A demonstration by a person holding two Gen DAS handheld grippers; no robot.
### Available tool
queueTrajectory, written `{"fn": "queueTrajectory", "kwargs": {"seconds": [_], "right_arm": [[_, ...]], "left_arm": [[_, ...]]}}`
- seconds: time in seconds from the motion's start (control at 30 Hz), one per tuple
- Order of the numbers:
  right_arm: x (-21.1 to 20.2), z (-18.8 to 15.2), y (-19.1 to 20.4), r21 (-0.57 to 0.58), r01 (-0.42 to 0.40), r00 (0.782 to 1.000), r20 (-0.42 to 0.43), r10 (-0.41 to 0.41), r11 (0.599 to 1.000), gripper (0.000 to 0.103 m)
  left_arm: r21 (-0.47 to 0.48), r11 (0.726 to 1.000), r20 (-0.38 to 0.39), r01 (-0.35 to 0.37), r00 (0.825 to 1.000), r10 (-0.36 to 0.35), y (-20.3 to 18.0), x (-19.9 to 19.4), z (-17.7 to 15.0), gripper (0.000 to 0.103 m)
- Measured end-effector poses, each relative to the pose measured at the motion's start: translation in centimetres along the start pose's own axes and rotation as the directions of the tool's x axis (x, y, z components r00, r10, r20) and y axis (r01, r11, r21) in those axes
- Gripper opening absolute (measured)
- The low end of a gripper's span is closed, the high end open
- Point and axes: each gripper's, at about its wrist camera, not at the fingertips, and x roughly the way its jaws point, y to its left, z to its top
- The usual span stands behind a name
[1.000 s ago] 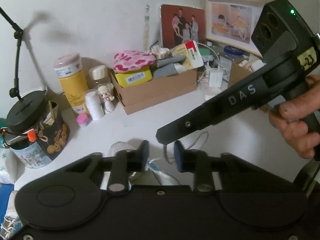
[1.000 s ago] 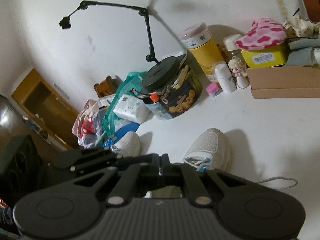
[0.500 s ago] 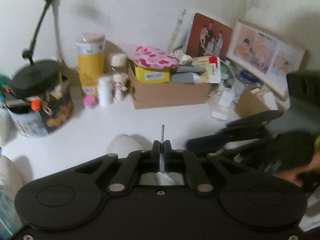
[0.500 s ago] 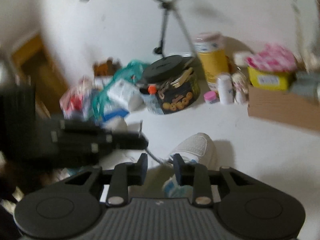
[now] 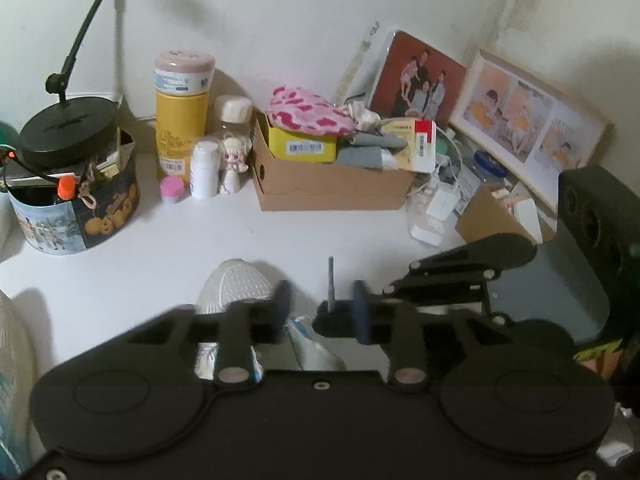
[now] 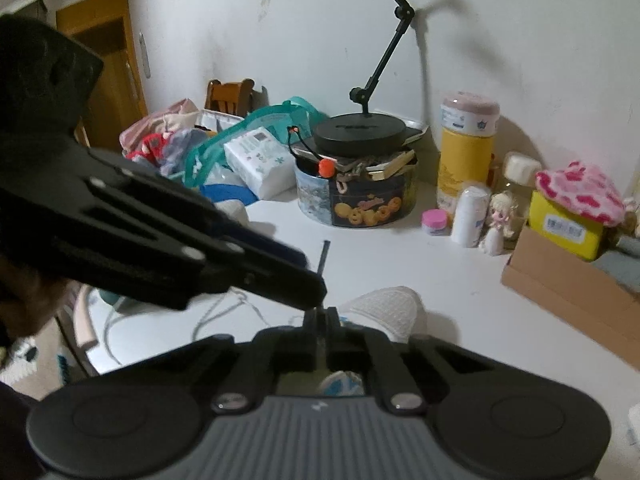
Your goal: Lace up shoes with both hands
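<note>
A white mesh shoe (image 5: 236,284) sits toe-away on the white table (image 5: 168,248), partly hidden under my left gripper (image 5: 320,310). That gripper is open, and the grey lace tip (image 5: 330,280) stands upright between its pads without touching them. The right gripper (image 5: 326,320) reaches in from the right and pinches the lace below the tip. In the right wrist view, my right gripper (image 6: 320,322) is shut on the lace (image 6: 323,256) above the shoe (image 6: 384,308). The left gripper (image 6: 304,274) comes in from the left, its fingers apart around the lace.
A cookie tin (image 5: 76,208) with a black lamp base, a yellow canister (image 5: 180,128), small bottles and a full cardboard box (image 5: 332,184) line the back. Photo frames (image 5: 532,120) lean at the right. Bags (image 6: 240,152) crowd the left. Loose white lace (image 6: 208,316) lies beside the shoe.
Half a second ago my left gripper was shut on the lace tip and the right was open. Now the right has shut on the lace and the left has opened.
</note>
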Motion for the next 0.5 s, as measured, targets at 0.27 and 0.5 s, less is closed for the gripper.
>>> {"fn": "queueTrajectory", "kwargs": {"seconds": [0.27, 0.5], "right_arm": [[0.1, -0.1, 1.2, -0.084, 0.019, 1.0, -0.017, -0.021, 0.996, 0.004], [-0.2, 0.3, 1.5, -0.064, 0.051, 0.999, -0.001, -0.051, 0.997, 0.023]], "left_arm": [[-0.012, 1.0, -0.001, 0.01, 1.0, -0.01, 0.3, 0.7, 0.0, 0.001], [-0.146, 0.989, 0.018, 0.031, 0.999, -0.028, 2.2, 0.4, -0.2, 0.001]]}}
